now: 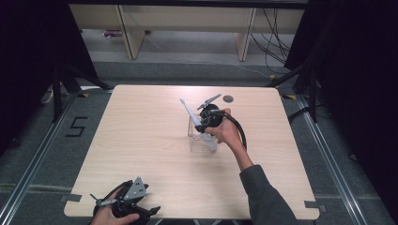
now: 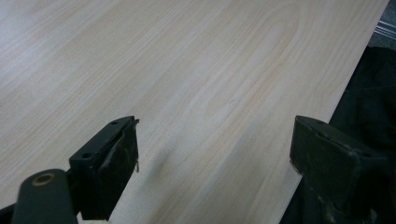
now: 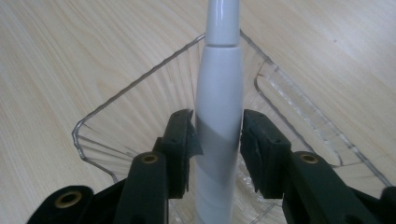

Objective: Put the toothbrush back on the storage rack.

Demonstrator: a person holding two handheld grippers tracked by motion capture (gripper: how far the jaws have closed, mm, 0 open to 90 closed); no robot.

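Two black fingers [image 3: 184,140] of the right gripper [image 3: 218,140] stand a little apart, one on each side of a white electric toothbrush [image 3: 218,93]. The finger on one side looks like it touches the handle. The finger on the other side has a thin gap next to it, so the hold looks loose. The toothbrush stands in a clear plastic box [image 3: 116,98], and its bottom end is down inside the box. From the high view the toothbrush [image 1: 190,112] leans, with its brush end up and away from the person, and the box [image 1: 199,140] sits near the middle of the wooden table [image 1: 141,140].

Fingers [image 2: 109,163] of the left gripper [image 2: 215,154] are wide apart with nothing between them. That gripper [image 1: 124,201] waits at the near edge of the table, well apart from the box.

I count one toothbrush, one box, two grippers and one small dark round spot [image 1: 228,98] on the far side of the table.
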